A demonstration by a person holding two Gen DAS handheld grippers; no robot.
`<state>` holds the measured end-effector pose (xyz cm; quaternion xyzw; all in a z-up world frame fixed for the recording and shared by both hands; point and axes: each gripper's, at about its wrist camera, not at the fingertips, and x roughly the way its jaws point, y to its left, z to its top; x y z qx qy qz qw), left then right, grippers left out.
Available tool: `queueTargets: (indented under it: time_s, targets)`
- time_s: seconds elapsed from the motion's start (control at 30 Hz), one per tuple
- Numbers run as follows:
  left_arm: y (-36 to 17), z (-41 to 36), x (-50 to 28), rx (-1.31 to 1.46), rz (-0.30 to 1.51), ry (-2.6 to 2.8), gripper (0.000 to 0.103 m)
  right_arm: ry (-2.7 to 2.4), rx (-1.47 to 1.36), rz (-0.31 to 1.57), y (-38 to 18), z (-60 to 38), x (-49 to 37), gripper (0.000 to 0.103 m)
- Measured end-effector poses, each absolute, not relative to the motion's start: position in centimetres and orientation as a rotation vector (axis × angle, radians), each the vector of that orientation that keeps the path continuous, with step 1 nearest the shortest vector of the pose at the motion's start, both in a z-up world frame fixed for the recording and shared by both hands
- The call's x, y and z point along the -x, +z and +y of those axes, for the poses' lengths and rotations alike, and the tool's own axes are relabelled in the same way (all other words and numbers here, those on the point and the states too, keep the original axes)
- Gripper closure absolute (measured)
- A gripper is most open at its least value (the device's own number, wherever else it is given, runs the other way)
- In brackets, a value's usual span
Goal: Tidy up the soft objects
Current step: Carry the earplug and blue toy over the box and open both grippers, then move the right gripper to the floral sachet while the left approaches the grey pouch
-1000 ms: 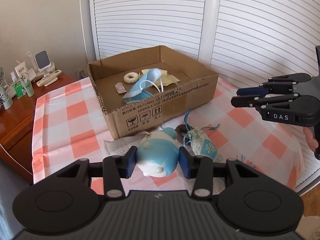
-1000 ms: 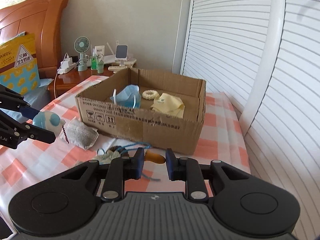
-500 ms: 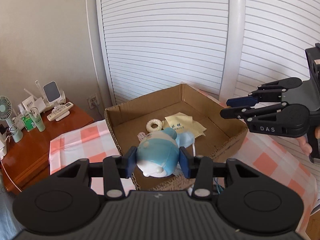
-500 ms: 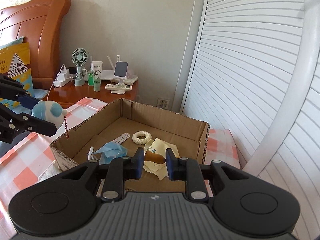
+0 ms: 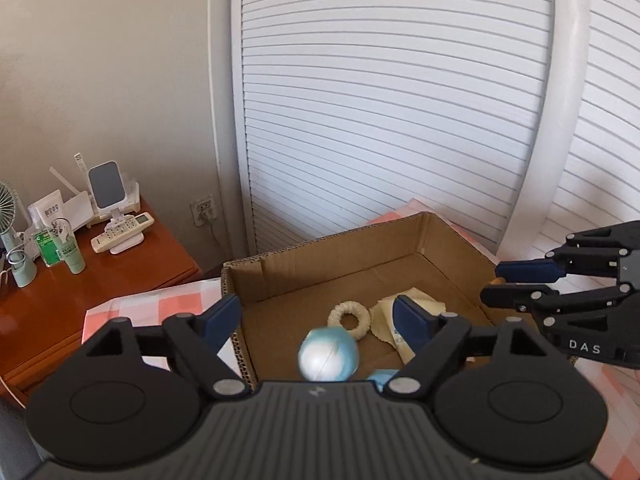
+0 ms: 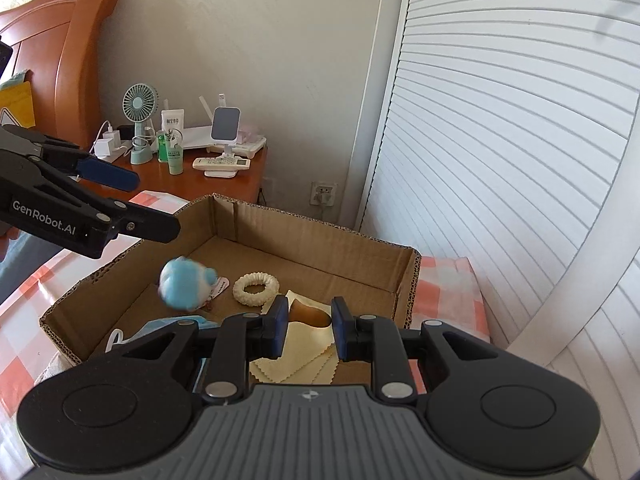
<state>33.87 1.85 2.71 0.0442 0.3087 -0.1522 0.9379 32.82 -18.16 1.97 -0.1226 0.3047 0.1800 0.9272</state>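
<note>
My left gripper (image 5: 316, 314) is open above the cardboard box (image 5: 360, 248). The blue plush toy (image 5: 328, 354) is blurred, below the fingers and free of them; in the right wrist view the toy (image 6: 186, 284) is inside the box, under the left gripper (image 6: 154, 204). My right gripper (image 6: 306, 322) is shut on a small brown object (image 6: 308, 312) over the box's right side; it shows at the right in the left wrist view (image 5: 504, 282). A white scrunchie (image 6: 256, 289), a yellow cloth (image 6: 296, 360) and a blue face mask (image 6: 160, 326) lie in the box.
The box stands on a pink and white checked cloth (image 6: 24, 320). A wooden nightstand (image 5: 80, 280) with a fan (image 6: 140, 100), bottles and a remote stands at the left. White slatted doors (image 5: 380, 100) are behind the box.
My left gripper has opened and let go of the blue plush toy, which now drops into the box. Both grippers have moved further over the box. The right gripper stays shut on the brown object.
</note>
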Motion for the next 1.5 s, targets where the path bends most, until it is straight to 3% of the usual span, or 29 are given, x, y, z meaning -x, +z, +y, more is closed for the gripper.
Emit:
queueTargets:
  time_s: [0.17, 0.47, 0.5, 0.53, 0.6, 0.7, 1.07, 1.5]
  targets:
    - [2.9, 3.2, -31.8, -0.098, 0.659, -0.284, 0.01, 0.362, 0.259, 0.634, 1.6, -18.0, -34.1, 0.076]
    - [3.1, 4.6, -23.7, -0.135, 0.67, -0.271, 0.006, 0.343, 0.261, 0.645, 2.0, -16.5, -38.0, 0.074]
    - [2.9, 4.7, -23.1, -0.133, 0.674, -0.268, 0.005, 0.344, 0.257, 0.646, 2.0, -16.3, -38.3, 0.061]
    - [2.8, 4.7, -22.6, -0.131, 0.679, -0.262, 0.005, 0.338, 0.255, 0.653, 2.1, -16.1, -38.5, 0.036]
    - [2.4, 4.7, -21.6, -0.132, 0.692, -0.258, 0.004, 0.319, 0.257, 0.648, 2.1, -15.9, -38.2, 0.011]
    - [1.9, 4.8, -20.1, -0.131, 0.701, -0.269, 0.004, 0.328, 0.266, 0.619, 2.7, -15.7, -36.6, 0.001]
    - [2.3, 4.5, -15.2, -0.125, 0.669, -0.188, 0.004, 0.347, 0.266, 0.596, 5.5, -15.8, -28.0, 0.0]
    - [1.0, 2.1, -9.6, -0.134, 0.702, -0.112, 0.003, 0.347, 0.191, 0.66, 1.4, -17.4, -15.5, 0.0]
